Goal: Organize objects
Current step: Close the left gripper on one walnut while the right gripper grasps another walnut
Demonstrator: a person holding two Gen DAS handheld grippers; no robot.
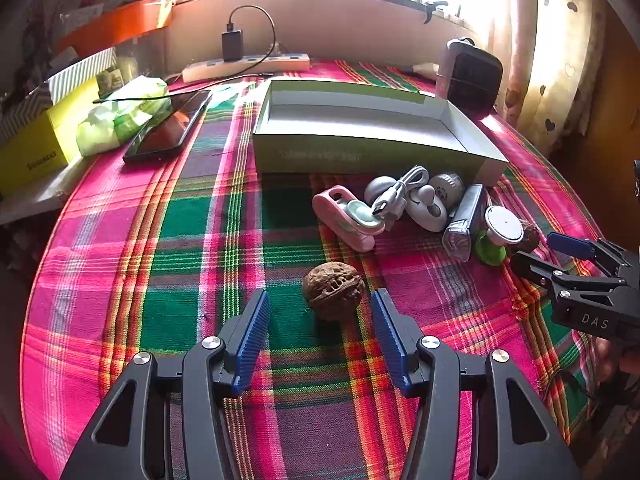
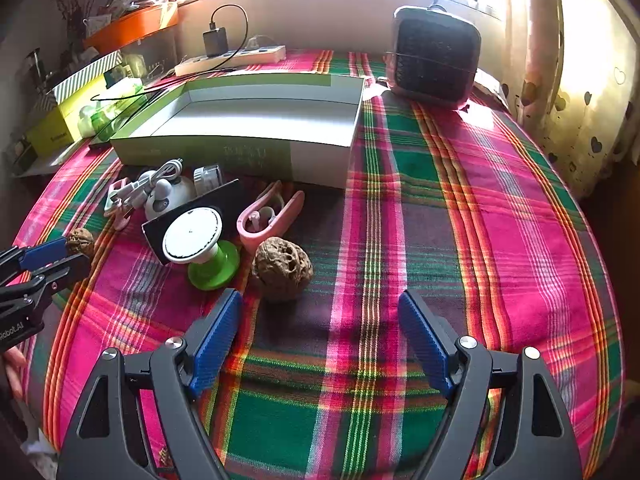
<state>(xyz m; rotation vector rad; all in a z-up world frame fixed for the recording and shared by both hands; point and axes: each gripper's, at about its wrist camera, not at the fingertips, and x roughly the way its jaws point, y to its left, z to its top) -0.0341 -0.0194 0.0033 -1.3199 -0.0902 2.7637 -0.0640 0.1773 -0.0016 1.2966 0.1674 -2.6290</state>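
Observation:
An open green-and-white box lies on the plaid tablecloth. In front of it is a cluster: pink case, white cable, white round gadget, silver-black device, green-and-white stand, pink clip. One walnut lies just ahead of my open left gripper, between the fingertips. A second walnut lies just left of centre ahead of my open right gripper. Both grippers are empty.
A black phone, green packet and yellow box sit at the left. A power strip with charger lies at the back. A small heater stands at the back right. Curtain on the right.

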